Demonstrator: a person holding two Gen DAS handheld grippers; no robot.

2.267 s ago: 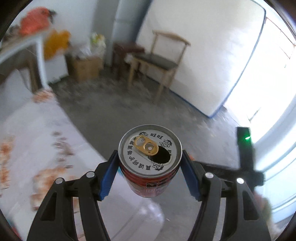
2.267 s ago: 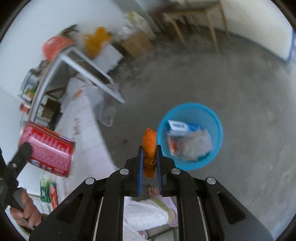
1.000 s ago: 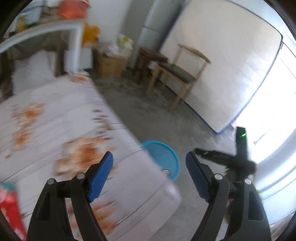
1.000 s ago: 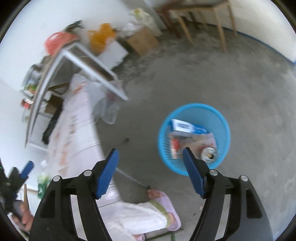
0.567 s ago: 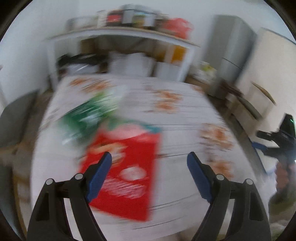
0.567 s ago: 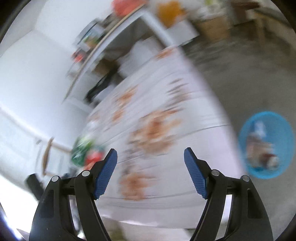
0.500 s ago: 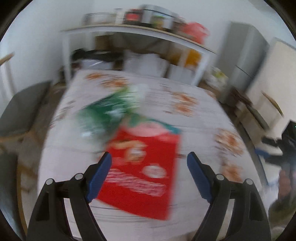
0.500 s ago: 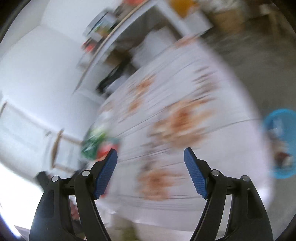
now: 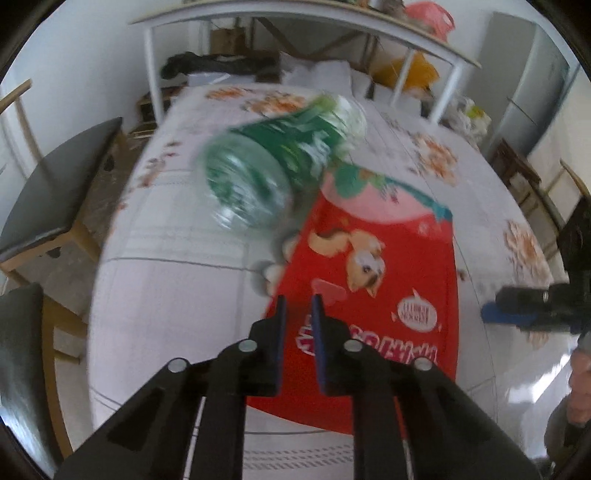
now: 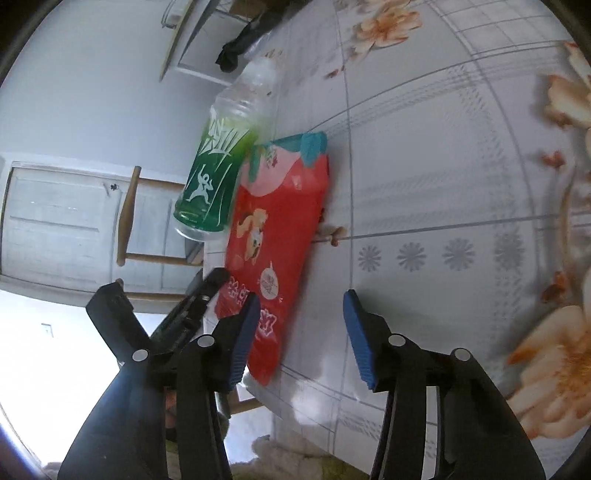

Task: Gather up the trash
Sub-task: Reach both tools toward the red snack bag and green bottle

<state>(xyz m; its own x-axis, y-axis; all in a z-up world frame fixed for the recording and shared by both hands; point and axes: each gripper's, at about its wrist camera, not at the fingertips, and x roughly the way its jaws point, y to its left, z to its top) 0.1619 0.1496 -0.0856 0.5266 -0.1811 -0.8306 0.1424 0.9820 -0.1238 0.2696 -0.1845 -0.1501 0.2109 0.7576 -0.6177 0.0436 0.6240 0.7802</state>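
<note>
A red snack bag [image 9: 373,273] lies flat on the flowered tablecloth [image 9: 166,295]. A green-labelled plastic bottle [image 9: 280,158] lies on its side at the bag's far end, touching it. My left gripper [image 9: 297,321] points down at the bag's near-left edge. Its jaws are closing and stand almost together, with the bag's edge between the pads. In the right wrist view the bag [image 10: 273,236] and bottle [image 10: 218,162] appear again. There my right gripper [image 10: 299,328] hovers over the near corner of the bag, jaws closing but still wide, gripping nothing.
Wooden chairs stand at the table's left side [image 9: 55,192] and by a white door [image 10: 129,221]. A white shelf rack [image 9: 295,22] with bags and boxes runs behind the table. A person's hand [image 9: 580,373] shows at the right edge.
Both grippers swung away from the blue bin on the floor and over to the table. The left jaws went from wide open to nearly together over the red bag. The right jaws narrowed.
</note>
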